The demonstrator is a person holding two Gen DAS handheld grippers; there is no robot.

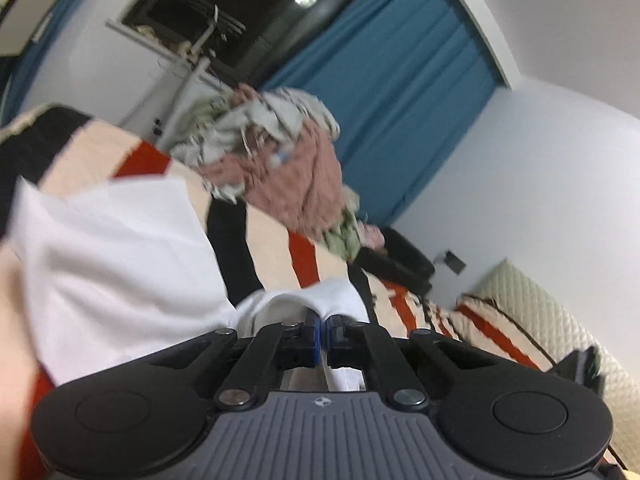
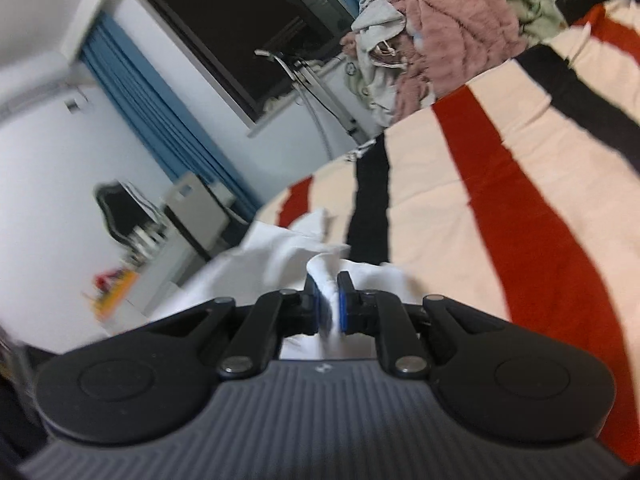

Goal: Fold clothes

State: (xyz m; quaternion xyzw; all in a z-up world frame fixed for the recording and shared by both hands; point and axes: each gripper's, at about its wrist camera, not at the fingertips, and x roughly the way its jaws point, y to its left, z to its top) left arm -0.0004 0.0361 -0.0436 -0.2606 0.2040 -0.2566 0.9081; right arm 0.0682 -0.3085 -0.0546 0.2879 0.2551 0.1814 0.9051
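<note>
You worked over a bed (image 2: 500,208) spread with a cream blanket (image 1: 272,240) crossed by broad red and black stripes, and it filled most of both wrist views. Behind it stood pale walls, blue curtains (image 1: 384,92) and a dark window (image 2: 240,28). At the far side of the bed sat a heap of unfolded clothes (image 1: 280,152), with a fuzzy pink garment (image 2: 460,28) bulking largest among grey and pale green pieces; it lay well apart from both of your tools. The white garment (image 1: 120,248) you were folding lay on the blanket at the near edge, rumpled and partly lifted, spreading out to the left in the left wrist view. Your left claw (image 1: 322,330) had its blue pads brought together on a raised fold of that white cloth, which bunched up just ahead of the tips and hung down behind them. Your right claw (image 2: 329,300) was clamped on another ridge of the same garment, a thick pinch of white fabric showing between its blue pads (image 2: 343,304). Both views were somewhat blurred.
</note>
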